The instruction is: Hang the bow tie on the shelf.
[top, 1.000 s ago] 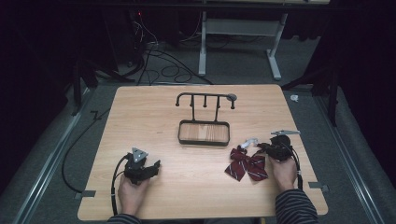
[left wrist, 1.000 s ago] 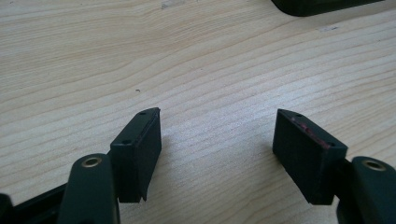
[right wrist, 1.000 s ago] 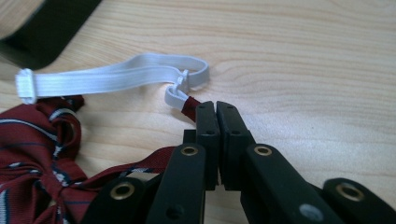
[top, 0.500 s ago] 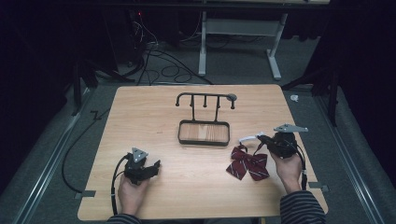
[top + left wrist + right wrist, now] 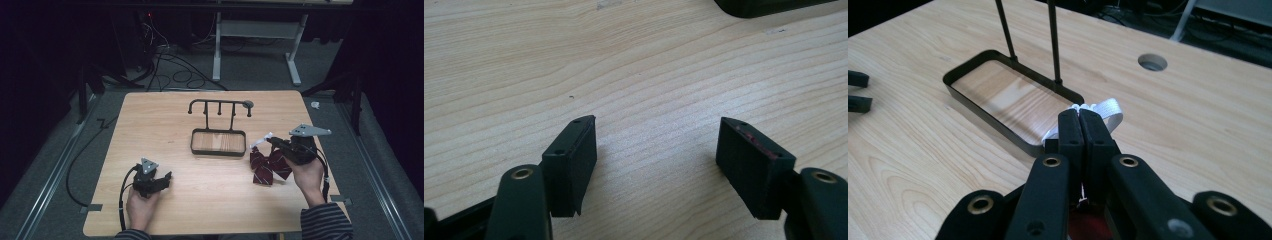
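Bow tie (image 5: pixel 269 167) hangs half-hidden from clamped right tool (image 5: pixel 270 142); left tool (image 5: pixel 656 150) gapes.

— Where are your left tongs (image 5: pixel 165 177)?

— Low over the bare wooden surface (image 5: pixel 165 130), in your left hand (image 5: pixel 141 207), well apart from everything else.

— And your right tongs (image 5: pixel 272 141)?

— Raised, tips pointing at the black rack (image 5: pixel 218 128) just beyond them. A white strap (image 5: pixel 261 141) sits at their tips, and the dark red striped bow (image 5: pixel 267 167) hangs just beneath them, touching the surface.
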A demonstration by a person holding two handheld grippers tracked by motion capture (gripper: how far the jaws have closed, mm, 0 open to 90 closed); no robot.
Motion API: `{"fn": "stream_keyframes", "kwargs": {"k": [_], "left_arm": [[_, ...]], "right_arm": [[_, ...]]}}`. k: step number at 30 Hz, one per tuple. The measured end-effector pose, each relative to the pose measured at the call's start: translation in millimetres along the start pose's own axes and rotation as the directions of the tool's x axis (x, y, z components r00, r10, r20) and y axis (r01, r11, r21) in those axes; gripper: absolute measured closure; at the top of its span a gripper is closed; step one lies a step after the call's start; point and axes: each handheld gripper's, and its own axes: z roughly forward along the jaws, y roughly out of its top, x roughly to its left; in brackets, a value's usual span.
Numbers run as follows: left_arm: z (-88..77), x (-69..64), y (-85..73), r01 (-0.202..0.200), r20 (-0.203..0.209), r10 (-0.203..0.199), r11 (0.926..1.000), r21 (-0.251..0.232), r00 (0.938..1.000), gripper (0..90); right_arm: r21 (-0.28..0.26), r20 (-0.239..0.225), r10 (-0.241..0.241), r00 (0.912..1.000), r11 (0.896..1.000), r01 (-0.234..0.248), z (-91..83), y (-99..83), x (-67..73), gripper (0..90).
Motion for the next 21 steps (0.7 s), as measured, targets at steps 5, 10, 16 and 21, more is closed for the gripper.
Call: {"fn": "stream_keyframes", "kwargs": {"k": [5,10,16,21], "left_arm": [[-0.1,0.2,0.0,0.001,0.001,-0.001,1.0000,0.001,1.0000,33.1],[0.0,0.1,0.0,0.001,0.001,-0.001,1.0000,-0.001,1.0000,33.2],[0.0,0.2,0.0,-0.001,0.000,0.001,1.0000,0.000,1.0000,33.3],[0.0,0.3,0.0,-0.001,0.000,0.001,1.0000,0.000,1.0000,33.3]], "right_arm": [[-0.026,-0.025,-0.012,0.9996,1.000,0.011,-4.5,8.6,3.2,90.0],[-0.045,-0.051,-0.019,0.9985,0.999,0.016,-7.6,15.5,6.3,90.0],[-0.059,-0.068,-0.047,0.9966,0.997,0.043,-10.1,23.9,12.9,90.0],[-0.081,-0.103,-0.066,0.9925,0.995,0.057,-11.4,33.9,17.8,90.0]]}}
